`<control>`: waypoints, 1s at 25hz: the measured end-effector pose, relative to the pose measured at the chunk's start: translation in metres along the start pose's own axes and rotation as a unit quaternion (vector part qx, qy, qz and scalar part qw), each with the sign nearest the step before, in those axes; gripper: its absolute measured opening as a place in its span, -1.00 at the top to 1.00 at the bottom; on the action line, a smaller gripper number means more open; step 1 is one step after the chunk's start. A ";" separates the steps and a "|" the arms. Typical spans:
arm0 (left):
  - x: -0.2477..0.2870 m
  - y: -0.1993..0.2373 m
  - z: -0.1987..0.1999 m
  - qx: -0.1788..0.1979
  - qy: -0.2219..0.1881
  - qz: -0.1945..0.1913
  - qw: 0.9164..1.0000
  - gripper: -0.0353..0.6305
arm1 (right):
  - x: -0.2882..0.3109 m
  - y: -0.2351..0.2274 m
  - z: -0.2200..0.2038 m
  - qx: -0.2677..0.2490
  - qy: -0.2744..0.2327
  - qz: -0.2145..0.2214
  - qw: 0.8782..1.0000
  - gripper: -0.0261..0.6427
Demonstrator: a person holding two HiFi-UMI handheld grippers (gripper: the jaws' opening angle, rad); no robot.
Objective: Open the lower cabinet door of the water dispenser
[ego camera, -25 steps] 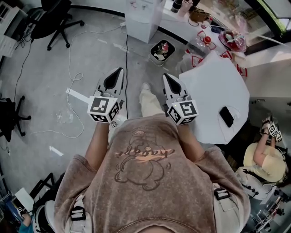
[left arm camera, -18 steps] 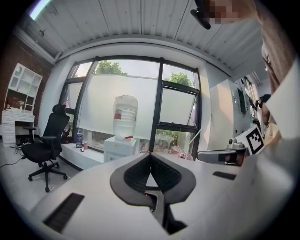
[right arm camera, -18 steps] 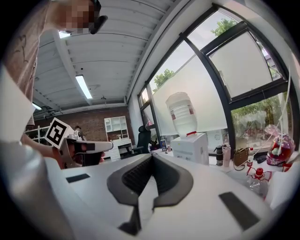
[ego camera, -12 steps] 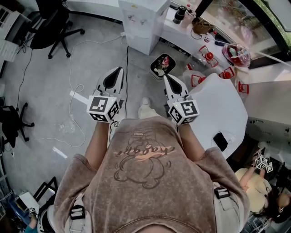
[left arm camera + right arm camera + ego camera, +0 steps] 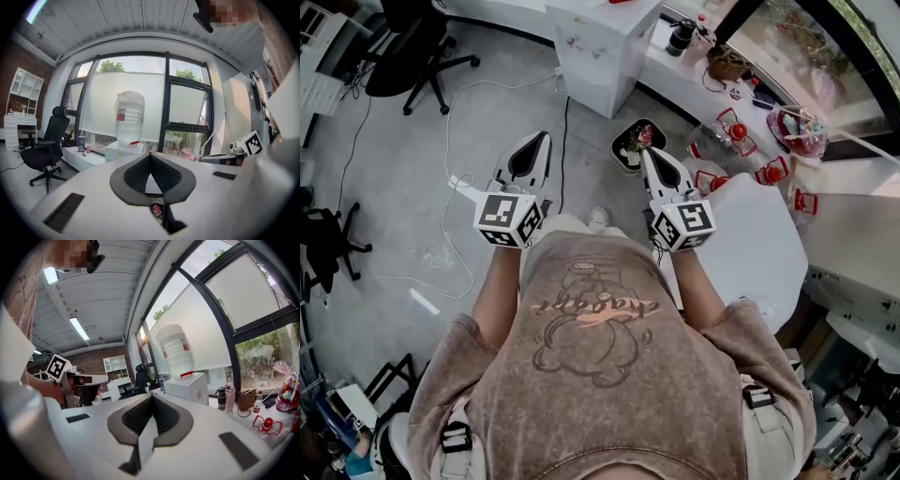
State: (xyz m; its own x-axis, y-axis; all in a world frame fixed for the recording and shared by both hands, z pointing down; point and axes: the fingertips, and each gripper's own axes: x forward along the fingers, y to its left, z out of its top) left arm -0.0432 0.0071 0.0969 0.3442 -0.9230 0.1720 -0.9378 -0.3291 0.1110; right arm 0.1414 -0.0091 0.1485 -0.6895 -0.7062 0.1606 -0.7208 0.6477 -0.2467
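The white water dispenser point(image 5: 602, 49) stands ahead against the window ledge, with a big clear bottle point(image 5: 129, 117) on top; its lower cabinet door cannot be made out from here. It also shows in the right gripper view as a white box point(image 5: 191, 386) under the bottle point(image 5: 176, 351). Both grippers are held out at chest height, well short of the dispenser. My left gripper point(image 5: 545, 138) has its jaws together and holds nothing. My right gripper point(image 5: 647, 154) is likewise shut and empty.
A small bin point(image 5: 635, 146) with rubbish sits on the floor right of the dispenser. A black cable point(image 5: 563, 131) and a white cable point(image 5: 450, 159) cross the floor. A white table point(image 5: 750, 244) is at my right, and an office chair point(image 5: 417, 42) at the far left.
The person has walked forward toward the dispenser, carrying both grippers along. The dispenser and bin now lie closer. Both grippers stayed shut.
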 end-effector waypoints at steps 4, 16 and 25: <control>0.010 0.006 0.000 0.006 0.006 -0.002 1.000 0.84 | 0.011 -0.007 -0.001 0.003 0.004 -0.002 1.000 0.91; 0.055 0.043 0.000 -0.011 0.015 -0.027 0.999 0.84 | 0.050 -0.026 0.002 0.004 0.023 -0.036 0.999 0.91; 0.103 0.092 -0.015 -0.009 0.024 -0.045 0.999 0.84 | 0.121 -0.044 -0.013 -0.001 0.028 -0.042 0.999 0.91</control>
State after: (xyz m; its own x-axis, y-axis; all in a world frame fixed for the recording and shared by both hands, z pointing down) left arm -0.0930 -0.1148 0.1391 0.4292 -0.8791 0.2073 -0.9021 -0.4061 0.1460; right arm 0.0889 -0.1194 0.1908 -0.6291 -0.7414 0.2337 -0.7767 0.5869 -0.2287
